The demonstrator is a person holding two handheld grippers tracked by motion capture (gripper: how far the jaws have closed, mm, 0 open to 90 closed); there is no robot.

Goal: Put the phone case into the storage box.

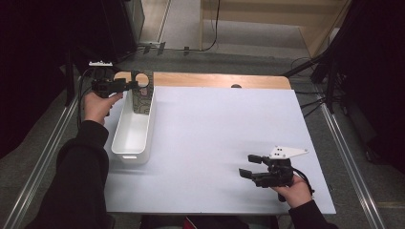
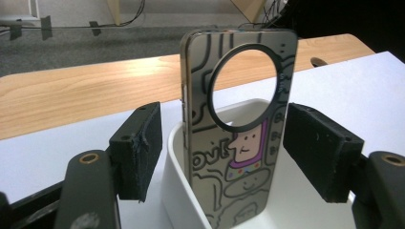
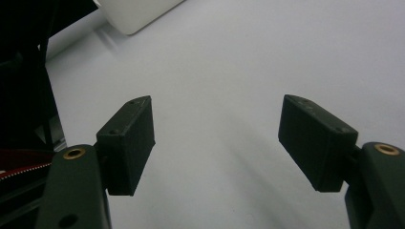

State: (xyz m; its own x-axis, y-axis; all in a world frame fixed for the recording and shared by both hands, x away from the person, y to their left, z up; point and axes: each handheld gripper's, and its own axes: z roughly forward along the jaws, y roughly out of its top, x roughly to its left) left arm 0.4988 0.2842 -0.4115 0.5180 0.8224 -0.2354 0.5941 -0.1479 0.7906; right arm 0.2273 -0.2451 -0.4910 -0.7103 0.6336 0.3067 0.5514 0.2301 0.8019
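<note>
In the left gripper view, the black pads [image 2: 138, 150] of the left gripper [image 2: 219, 152] stand apart on both sides of the phone case [image 2: 234, 143], with a gap at each side, so nothing is clamped. The case stands upright at the far end of the white bin [image 1: 133, 133], leaning on its wall. The right gripper [image 1: 255, 167], jaws apart and empty, hovers over the white table sheet [image 1: 215, 133], well away from the bin.

One phone case [image 2: 239, 143], one white bin [image 1: 132, 133], two claws: left [image 1: 135, 85], right [image 1: 250, 166].
</note>
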